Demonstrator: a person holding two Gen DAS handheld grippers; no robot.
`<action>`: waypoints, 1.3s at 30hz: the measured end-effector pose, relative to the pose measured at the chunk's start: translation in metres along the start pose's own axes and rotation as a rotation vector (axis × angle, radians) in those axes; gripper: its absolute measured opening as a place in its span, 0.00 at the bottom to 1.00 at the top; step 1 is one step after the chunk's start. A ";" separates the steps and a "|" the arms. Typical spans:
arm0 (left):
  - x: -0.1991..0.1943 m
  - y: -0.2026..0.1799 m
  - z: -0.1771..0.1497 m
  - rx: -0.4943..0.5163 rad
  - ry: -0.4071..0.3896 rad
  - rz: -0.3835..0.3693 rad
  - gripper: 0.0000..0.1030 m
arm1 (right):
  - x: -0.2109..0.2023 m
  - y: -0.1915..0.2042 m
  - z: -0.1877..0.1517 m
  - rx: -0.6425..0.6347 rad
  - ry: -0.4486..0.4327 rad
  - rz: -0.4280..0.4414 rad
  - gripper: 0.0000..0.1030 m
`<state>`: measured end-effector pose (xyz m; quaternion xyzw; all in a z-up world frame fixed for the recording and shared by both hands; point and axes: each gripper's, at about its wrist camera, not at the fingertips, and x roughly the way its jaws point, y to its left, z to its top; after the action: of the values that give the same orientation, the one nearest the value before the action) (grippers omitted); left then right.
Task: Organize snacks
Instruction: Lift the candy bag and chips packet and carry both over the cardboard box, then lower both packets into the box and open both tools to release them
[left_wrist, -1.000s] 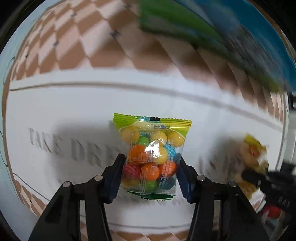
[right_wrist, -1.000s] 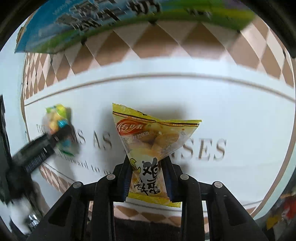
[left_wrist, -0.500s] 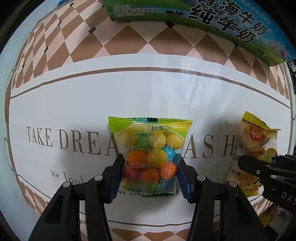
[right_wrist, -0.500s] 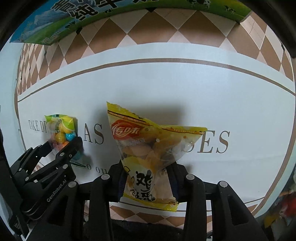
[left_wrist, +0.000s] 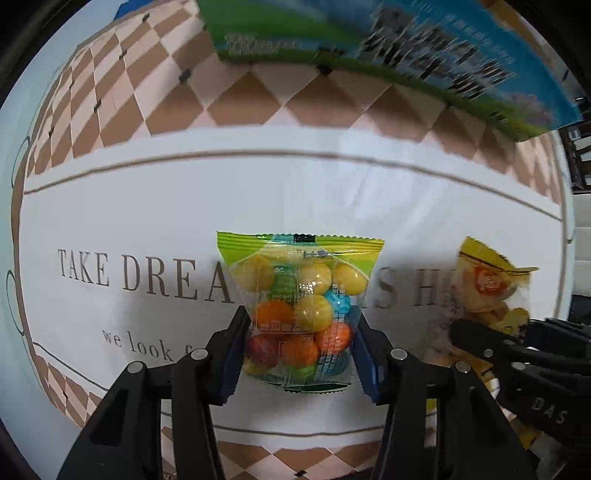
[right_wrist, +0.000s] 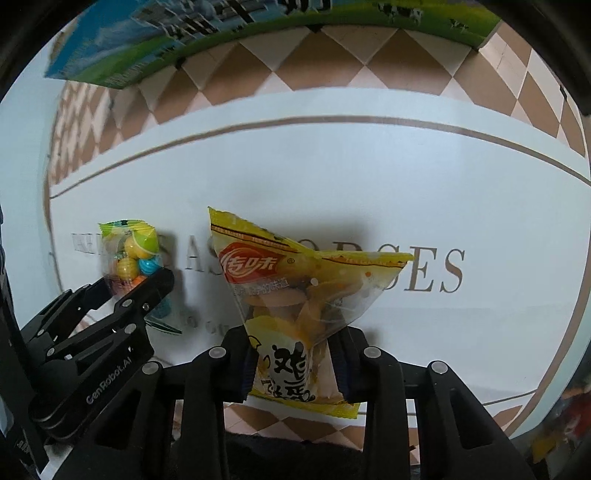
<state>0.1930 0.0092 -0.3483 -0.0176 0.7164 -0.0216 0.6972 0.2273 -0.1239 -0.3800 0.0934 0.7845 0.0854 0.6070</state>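
Observation:
My left gripper (left_wrist: 300, 350) is shut on a clear candy bag (left_wrist: 301, 295) with a green top and coloured balls inside, held above the white printed tablecloth (left_wrist: 147, 206). My right gripper (right_wrist: 293, 365) is shut on a yellow snack bag (right_wrist: 295, 280) with a red logo, gripped at its lower end. In the right wrist view the left gripper (right_wrist: 136, 291) and its candy bag (right_wrist: 129, 251) show at the left. In the left wrist view the right gripper (left_wrist: 491, 343) and the yellow bag (left_wrist: 491, 284) show at the right.
A blue and green milk carton box (left_wrist: 406, 55) stands at the far side on the checked border of the cloth; it also shows in the right wrist view (right_wrist: 184, 40). Some colourful packets (right_wrist: 569, 413) lie blurred at the far right edge.
Both grippers keep their bags and have shifted slightly closer to the box. The view is blurred by motion; the two grippers stay side by side.

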 end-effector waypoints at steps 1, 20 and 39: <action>-0.010 -0.002 0.001 0.006 -0.014 -0.007 0.47 | -0.006 0.000 -0.001 -0.003 -0.010 0.009 0.35; -0.172 -0.038 0.139 0.057 -0.282 -0.158 0.48 | -0.233 -0.010 0.075 -0.030 -0.388 0.083 0.34; -0.065 -0.034 0.236 0.027 -0.025 -0.075 0.48 | -0.196 -0.045 0.230 0.023 -0.280 -0.110 0.35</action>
<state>0.4303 -0.0229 -0.2877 -0.0353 0.7062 -0.0574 0.7048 0.4962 -0.2117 -0.2646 0.0681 0.6970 0.0291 0.7133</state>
